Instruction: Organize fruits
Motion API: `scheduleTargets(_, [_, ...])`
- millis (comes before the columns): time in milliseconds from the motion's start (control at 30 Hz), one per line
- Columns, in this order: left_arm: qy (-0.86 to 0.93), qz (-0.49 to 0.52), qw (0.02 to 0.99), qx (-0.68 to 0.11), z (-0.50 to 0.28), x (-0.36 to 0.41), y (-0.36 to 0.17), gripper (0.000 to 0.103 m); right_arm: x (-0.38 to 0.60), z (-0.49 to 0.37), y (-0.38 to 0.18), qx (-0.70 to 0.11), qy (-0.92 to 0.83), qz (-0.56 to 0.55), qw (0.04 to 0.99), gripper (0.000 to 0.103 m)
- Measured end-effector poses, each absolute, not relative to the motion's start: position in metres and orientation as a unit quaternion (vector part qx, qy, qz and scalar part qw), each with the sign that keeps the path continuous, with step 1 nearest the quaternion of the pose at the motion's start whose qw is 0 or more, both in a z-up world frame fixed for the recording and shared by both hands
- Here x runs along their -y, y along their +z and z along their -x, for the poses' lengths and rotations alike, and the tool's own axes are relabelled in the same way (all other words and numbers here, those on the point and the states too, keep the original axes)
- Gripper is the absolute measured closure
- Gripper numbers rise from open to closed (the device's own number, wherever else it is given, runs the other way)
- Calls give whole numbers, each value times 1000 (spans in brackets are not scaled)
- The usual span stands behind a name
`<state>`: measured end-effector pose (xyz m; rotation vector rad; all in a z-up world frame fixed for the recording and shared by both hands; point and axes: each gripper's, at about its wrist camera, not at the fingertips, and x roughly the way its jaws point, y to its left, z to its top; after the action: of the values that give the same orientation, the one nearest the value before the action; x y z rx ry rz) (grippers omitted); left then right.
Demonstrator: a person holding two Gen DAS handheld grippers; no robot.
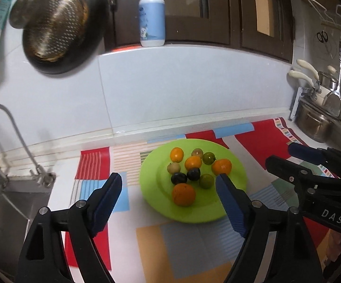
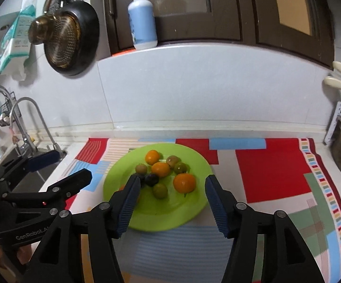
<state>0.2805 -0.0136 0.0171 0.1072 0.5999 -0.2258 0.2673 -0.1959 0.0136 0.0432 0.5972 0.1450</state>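
Observation:
A lime-green plate (image 1: 153,188) (image 2: 182,214) sits on a patterned mat and holds several small fruits: orange ones (image 1: 183,194) (image 2: 184,182), green ones (image 1: 206,181) (image 2: 160,190) and dark purple ones (image 1: 178,178) (image 2: 152,179). My left gripper (image 1: 169,202) is open and empty, hovering in front of the plate's near left side; it also shows in the right wrist view (image 2: 61,167). My right gripper (image 2: 170,202) is open and empty above the plate's near edge; it also shows in the left wrist view (image 1: 290,156).
A colourful mat (image 2: 271,172) covers the counter. A sink with a tap (image 1: 17,141) lies to the left. Pots and utensils (image 1: 321,115) stand at the right. A pump bottle (image 1: 152,16) stands on the ledge, and a pan (image 1: 59,30) hangs on the wall.

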Motion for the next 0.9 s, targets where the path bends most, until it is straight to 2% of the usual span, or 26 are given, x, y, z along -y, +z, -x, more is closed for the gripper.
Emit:
scheduleTargets(200, [-97, -48, 952, -288, -248, 9, 26, 16, 192, -232, 22, -283, 63, -14, 957, 39])
scheduleTargets(667, [-91, -51, 958, -266, -176, 4, 47, 11, 190, -161, 38, -266, 62, -10, 962, 39])
scheduleTargets(900, [-85, -59, 960, -262, -146, 4, 53, 5, 191, -132, 43, -265, 70, -13, 962, 39])
